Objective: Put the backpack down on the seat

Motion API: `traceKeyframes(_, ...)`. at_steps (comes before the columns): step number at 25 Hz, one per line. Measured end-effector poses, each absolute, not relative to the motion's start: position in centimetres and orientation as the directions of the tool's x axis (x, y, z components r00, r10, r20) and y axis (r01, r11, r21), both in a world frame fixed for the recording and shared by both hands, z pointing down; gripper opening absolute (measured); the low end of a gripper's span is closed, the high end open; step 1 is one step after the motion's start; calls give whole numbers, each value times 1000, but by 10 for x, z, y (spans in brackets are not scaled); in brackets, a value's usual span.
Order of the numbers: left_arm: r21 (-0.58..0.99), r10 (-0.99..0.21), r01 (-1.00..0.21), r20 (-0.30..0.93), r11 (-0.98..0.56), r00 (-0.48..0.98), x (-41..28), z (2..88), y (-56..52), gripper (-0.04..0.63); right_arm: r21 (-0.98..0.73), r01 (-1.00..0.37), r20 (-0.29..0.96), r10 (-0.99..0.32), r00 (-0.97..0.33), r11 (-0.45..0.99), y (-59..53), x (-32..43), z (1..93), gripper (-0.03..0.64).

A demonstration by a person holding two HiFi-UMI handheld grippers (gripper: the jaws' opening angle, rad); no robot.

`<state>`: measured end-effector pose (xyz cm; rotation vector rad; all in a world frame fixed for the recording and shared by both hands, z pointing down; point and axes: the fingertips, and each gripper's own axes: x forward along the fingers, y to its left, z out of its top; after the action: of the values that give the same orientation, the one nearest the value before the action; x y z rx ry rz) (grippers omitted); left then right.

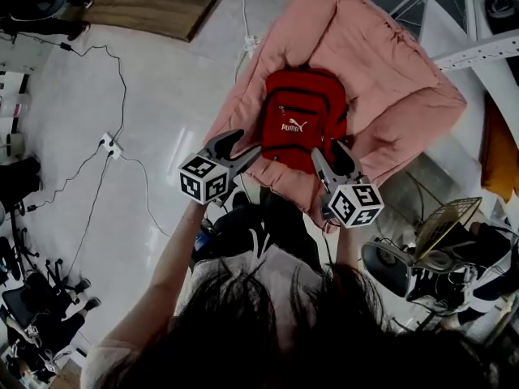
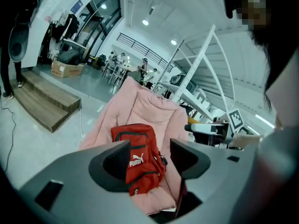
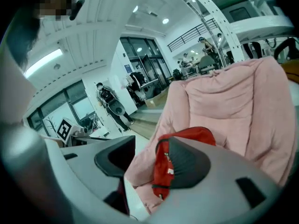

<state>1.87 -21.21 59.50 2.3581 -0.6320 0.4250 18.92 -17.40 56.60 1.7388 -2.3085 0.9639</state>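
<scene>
Red backpack (image 2: 140, 155) rests on pink seat (image 2: 149, 108) beyond spread fingers (image 2: 114, 160)

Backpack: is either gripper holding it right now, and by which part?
Nothing is held. The left gripper and right gripper both stand open, neither gripping the red backpack, which lies on the pink seat.

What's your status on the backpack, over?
Left gripper and right gripper open, both empty. Red backpack lying on the pink seat. No obstruction visible.
</scene>
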Motion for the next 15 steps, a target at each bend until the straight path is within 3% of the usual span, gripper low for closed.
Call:
traceKeyframes(11, 497, -345, -461, 311, -735, 885, -42, 505, -136, 238, -445, -882, 286, -909, -304, 155, -108, 99, 484, 182)
traceKeyframes(15, 485, -330, -433, 286, -760, 900, -62, 493, -103, 161, -428, -891, 269, -919, -288, 153, -81, 71, 471, 136)
